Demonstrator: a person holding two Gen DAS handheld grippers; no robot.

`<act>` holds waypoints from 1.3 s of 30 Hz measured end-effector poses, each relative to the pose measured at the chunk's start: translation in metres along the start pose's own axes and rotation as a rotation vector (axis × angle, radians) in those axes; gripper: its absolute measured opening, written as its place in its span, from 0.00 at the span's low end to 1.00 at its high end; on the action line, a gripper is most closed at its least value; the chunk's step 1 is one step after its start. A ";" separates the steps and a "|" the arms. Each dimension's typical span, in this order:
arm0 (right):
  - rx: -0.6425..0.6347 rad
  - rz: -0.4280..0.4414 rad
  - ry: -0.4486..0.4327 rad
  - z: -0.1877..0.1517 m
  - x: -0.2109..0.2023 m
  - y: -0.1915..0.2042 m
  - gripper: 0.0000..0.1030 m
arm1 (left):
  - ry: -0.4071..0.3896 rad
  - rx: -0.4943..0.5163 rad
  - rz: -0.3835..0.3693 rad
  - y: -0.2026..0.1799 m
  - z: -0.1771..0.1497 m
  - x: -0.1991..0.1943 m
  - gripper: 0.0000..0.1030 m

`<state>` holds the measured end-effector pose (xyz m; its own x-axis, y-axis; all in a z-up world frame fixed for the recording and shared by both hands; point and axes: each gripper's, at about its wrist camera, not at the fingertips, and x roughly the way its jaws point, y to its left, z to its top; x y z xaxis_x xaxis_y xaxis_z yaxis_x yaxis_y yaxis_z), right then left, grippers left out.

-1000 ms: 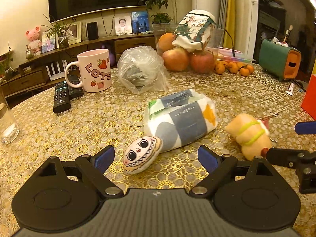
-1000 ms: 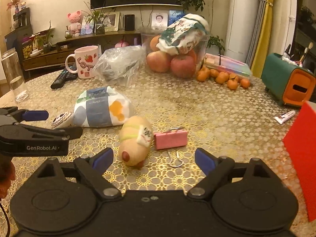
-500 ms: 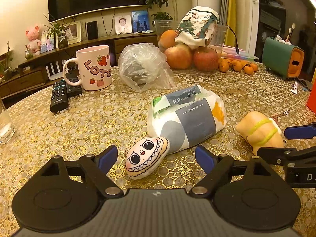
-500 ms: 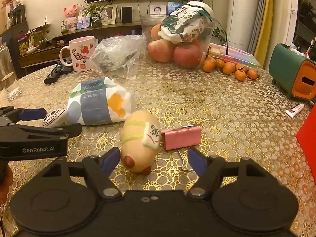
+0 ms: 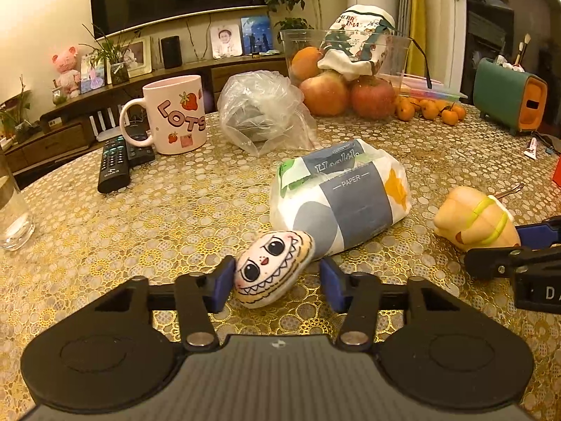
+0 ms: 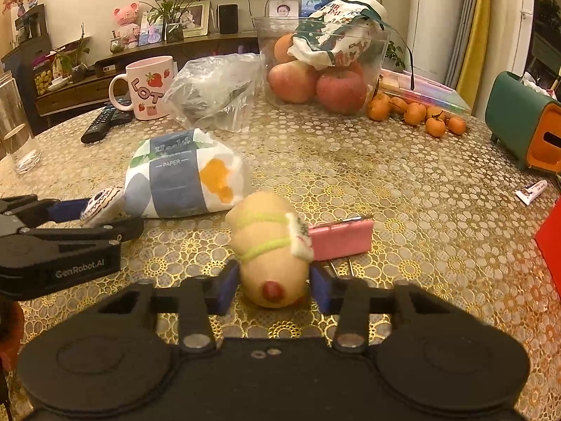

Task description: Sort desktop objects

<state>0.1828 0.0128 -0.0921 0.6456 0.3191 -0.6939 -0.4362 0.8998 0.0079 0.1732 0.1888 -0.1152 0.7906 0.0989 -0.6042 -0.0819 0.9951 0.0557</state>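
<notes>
A flat plush with a painted grinning face (image 5: 271, 266) lies on the gold lace tablecloth (image 5: 175, 217) between the jaws of my left gripper (image 5: 278, 284). The jaws are closing; the left pad touches the plush, the right pad stands just off it. A peach plush with green bands (image 6: 268, 245) lies between the jaws of my right gripper (image 6: 274, 289), which are closing with both pads pressed on its sides. A white and grey tissue pack (image 5: 343, 196) lies behind the face plush. A pink binder clip (image 6: 342, 238) rests against the peach plush's right side.
Behind stand a pink mug (image 5: 175, 114), two remotes (image 5: 114, 165), a crumpled plastic bag (image 5: 263, 112), a clear fruit bowl (image 5: 291, 40) and tangerines (image 5: 431, 112). A glass (image 5: 14, 210) is far left. At right are a green box (image 5: 508, 98), a small tube (image 6: 531, 191) and a red object (image 6: 550, 242).
Both grippers' jaws have closed in from wide open around their plush toys. The right gripper has edged forward and down onto the peach plush.
</notes>
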 end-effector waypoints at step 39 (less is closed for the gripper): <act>0.115 0.061 -0.141 -0.026 -0.160 -0.079 0.34 | -0.077 0.007 -0.211 -0.112 0.025 -0.145 0.34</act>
<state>0.0978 -0.1173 -0.0008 0.7051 0.4055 -0.5818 -0.4083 0.9029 0.1345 0.0828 0.0631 -0.0135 0.8336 -0.1112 -0.5410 0.0937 0.9938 -0.0600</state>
